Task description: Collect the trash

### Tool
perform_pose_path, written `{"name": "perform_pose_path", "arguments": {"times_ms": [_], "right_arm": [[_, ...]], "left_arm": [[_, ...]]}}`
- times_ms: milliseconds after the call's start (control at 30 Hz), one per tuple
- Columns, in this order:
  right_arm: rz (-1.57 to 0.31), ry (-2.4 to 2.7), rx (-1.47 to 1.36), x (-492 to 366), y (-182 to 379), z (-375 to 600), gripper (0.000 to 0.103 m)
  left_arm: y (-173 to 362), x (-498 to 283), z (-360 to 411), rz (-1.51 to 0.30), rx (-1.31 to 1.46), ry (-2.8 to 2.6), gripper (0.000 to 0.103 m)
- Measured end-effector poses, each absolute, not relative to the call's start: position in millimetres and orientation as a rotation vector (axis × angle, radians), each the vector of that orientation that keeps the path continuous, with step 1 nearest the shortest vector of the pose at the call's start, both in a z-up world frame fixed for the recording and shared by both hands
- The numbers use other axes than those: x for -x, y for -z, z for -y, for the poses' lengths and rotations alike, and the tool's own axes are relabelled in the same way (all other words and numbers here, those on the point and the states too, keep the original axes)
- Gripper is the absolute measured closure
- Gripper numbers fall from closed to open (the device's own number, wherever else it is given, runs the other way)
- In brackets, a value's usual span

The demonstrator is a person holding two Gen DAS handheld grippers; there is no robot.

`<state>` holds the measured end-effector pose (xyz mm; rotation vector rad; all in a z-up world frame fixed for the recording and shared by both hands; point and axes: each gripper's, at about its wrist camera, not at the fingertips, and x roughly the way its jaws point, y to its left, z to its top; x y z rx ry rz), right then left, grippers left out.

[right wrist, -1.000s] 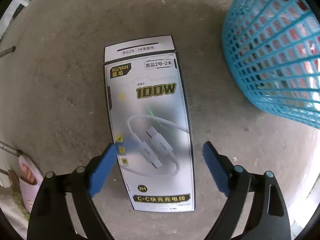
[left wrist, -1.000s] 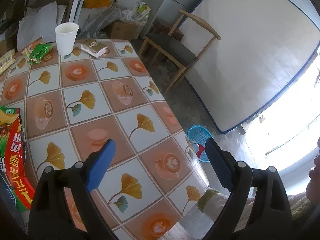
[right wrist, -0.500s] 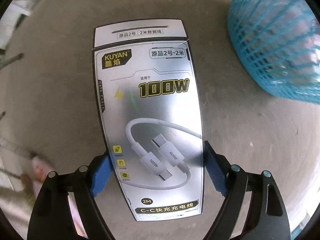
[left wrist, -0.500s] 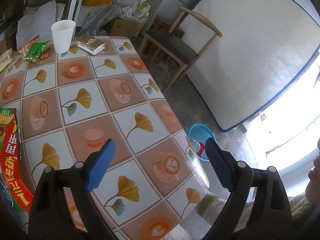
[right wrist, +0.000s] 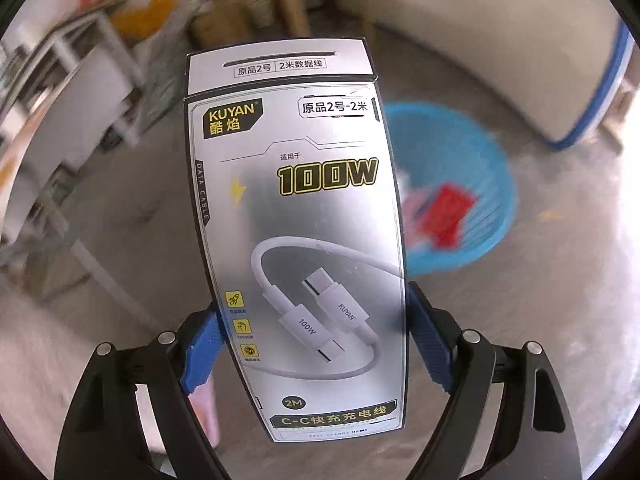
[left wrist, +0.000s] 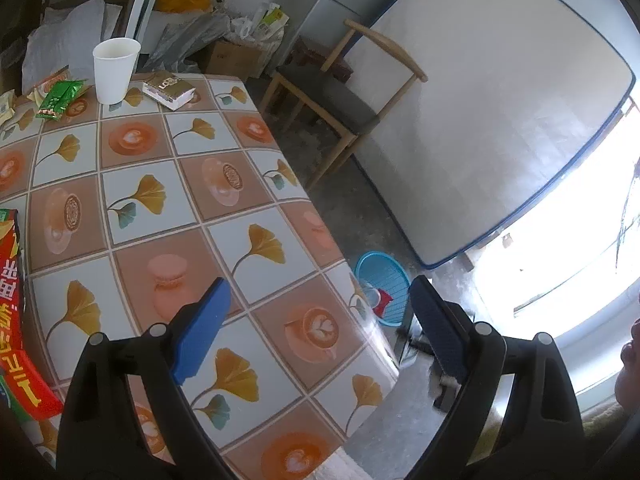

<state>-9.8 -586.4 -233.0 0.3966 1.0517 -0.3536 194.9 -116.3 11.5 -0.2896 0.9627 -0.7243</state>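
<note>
The left hand-held gripper (left wrist: 316, 320) hangs above the patterned tabletop (left wrist: 168, 200) with jaws apart and nothing between them, while the right hand-held gripper (right wrist: 312, 344) is clamped on the silver cable box (right wrist: 304, 232), lifted off the floor with the blue basket (right wrist: 480, 208) beyond it to its right.

My table (left wrist: 168, 208), covered in a cloth of ginkgo leaves and coffee cups, fills the left of the left wrist view. At its upper left stand a white paper cup (left wrist: 115, 69), a small brown box (left wrist: 169, 90) and green snack packets (left wrist: 60, 98); a red bag (left wrist: 18, 320) lies at the left edge. On the concrete floor (left wrist: 360, 208), right of centre, sit a blue basket (left wrist: 382, 282) and a wooden chair (left wrist: 340, 100).
</note>
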Motion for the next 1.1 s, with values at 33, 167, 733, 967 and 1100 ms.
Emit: {"name": "perform_pose_path", "arguments": {"times_ms": [33,167,733,967,1100], "right_arm": [[-1.066,0.398,-0.403,2,232,607,0.022],[-1.168,0.477,-0.411,-32,259,665,0.021],[-1.098,0.75,-0.474,-41,289,700,0.021],[-0.941,0.694,-0.474,-4,228,659,0.021],[-0.841,0.571,-0.445,15,171,605,0.021]], "left_arm": [[-13,-193,114,-0.956,0.291,0.724,0.016],[-20,-182,97,-0.922,0.312,0.706,0.016],[-29,-153,28,-0.857,0.36,0.601,0.016],[-29,-138,8,-0.824,0.353,0.574,0.016],[-24,-123,-6,-0.821,0.309,0.529,0.016]]}}
